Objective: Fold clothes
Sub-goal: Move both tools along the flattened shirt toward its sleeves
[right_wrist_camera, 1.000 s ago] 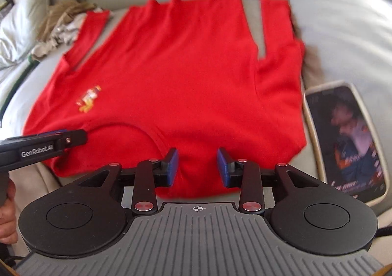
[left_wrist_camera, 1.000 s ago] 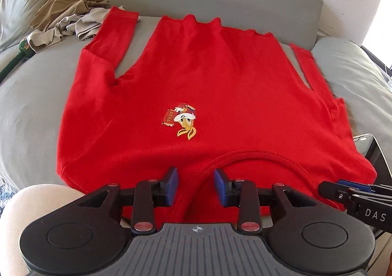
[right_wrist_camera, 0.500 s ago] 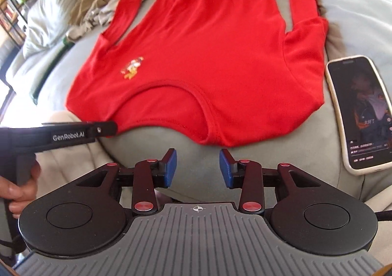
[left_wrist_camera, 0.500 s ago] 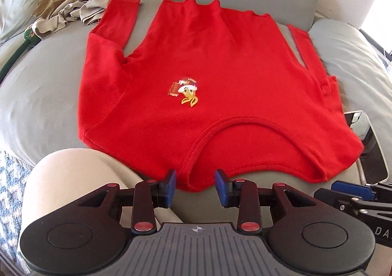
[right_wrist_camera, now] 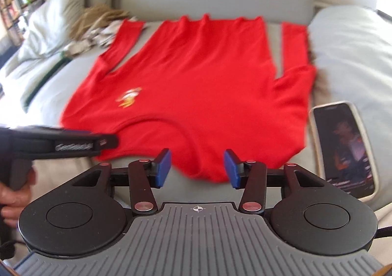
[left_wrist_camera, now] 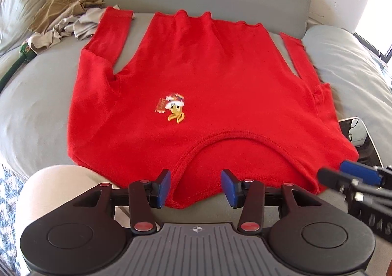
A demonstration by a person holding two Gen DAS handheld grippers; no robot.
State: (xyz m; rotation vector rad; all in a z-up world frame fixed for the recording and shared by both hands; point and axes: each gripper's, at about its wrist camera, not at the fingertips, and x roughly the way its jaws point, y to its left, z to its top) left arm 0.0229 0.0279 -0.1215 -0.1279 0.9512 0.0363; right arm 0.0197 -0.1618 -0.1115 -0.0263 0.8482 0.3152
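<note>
1. A red long-sleeved shirt [left_wrist_camera: 208,80] lies spread flat on a grey sofa [left_wrist_camera: 36,104], neckline towards the camera, hem towards the backrest.
2. The left tongs [left_wrist_camera: 195,187] are open and hold nothing; the two blue pads sit either side of the left part of the collar edge, just above the cloth.
3. The right tongs [right_wrist_camera: 197,168] are also open and empty, poised over the right part of the collar edge.
4. In the right view the left tongs come in from the left, held by a hand [right_wrist_camera: 9,200].
5. Both sleeves lie straight beside the body of the shirt, pointing towards the backrest.
6. A small cartoon badge [left_wrist_camera: 172,108] sits on the chest.
7. A phone [right_wrist_camera: 343,148] with a lit screen lies on the sofa just right of the shirt.
8. A heap of tan clothes [left_wrist_camera: 66,18] lies at the far left, near one cuff.
</note>
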